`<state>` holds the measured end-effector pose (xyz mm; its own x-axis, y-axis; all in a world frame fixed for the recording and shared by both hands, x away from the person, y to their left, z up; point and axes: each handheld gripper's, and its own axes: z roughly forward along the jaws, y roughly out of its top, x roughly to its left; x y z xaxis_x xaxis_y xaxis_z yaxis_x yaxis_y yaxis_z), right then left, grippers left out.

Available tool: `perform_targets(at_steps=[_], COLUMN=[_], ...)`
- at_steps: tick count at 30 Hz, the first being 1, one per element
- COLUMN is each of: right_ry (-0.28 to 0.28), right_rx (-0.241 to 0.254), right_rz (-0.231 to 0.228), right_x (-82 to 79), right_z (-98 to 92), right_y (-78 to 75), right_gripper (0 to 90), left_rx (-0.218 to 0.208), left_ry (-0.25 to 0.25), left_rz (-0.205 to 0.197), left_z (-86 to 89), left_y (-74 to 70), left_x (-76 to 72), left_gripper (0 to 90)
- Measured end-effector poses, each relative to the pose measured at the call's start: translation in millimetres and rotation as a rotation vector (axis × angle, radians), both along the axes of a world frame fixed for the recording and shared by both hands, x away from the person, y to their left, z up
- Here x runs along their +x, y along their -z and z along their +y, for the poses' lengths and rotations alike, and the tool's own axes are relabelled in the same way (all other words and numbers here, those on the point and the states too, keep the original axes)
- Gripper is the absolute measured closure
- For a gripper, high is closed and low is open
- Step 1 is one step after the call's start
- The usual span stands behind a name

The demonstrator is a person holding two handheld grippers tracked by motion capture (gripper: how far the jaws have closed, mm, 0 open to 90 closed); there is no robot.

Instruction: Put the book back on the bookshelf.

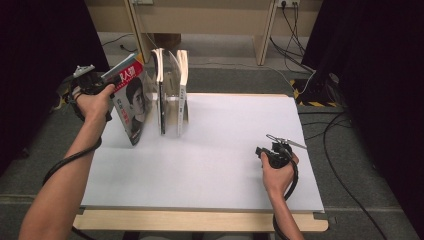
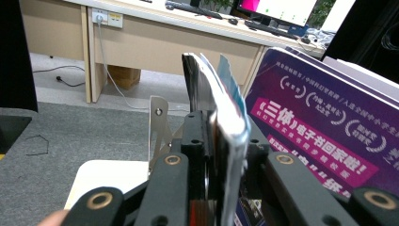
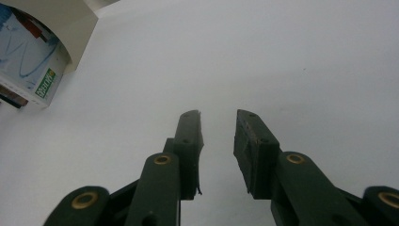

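Left gripper [image 1: 102,80] jaws narrow, book [image 1: 131,102] edge between them, pad contact unclear. Right gripper [image 3: 219,141] part-open, empty, over bare table [image 1: 225,165]; room all around.

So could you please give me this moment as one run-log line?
left gripper: magazine between jaws, tilted beside upright books | right gripper: open, nothing held, over table
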<state>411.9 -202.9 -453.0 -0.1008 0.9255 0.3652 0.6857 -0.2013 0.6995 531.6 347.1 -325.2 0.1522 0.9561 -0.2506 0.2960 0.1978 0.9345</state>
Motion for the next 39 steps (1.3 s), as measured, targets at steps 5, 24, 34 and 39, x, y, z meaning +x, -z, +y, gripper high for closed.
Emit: perform_targets(at_steps=[5, 24, 34, 39], right_ry=[-0.001, -0.004, 0.001, 0.001], right_rx=[0.001, 0.005, 0.000, -0.003], right_rz=[0.000, 0.006, -0.001, -0.003], right_x=[0.3, 1.4, 2.1, 2.5], right_z=[-0.7, 0.0, -0.2, -0.7], right_y=[-1.1, -0.2, -0.4, -0.8], right_gripper=[70.7, 71.1, 71.8, 71.9], left_rx=[0.030, 0.090, 0.125, 0.139], left_ry=[-0.008, 0.003, -0.067, -0.093], left_rz=[0.019, -0.063, -0.179, -0.203], left_z=[-2.3, -13.3, -9.9, -8.2], left_y=[-3.6, -19.0, -15.3, -4.6], left_x=[6.7, 1.3, 3.3, 2.7], left_gripper=[75.6, 86.1, 86.0, 85.9])
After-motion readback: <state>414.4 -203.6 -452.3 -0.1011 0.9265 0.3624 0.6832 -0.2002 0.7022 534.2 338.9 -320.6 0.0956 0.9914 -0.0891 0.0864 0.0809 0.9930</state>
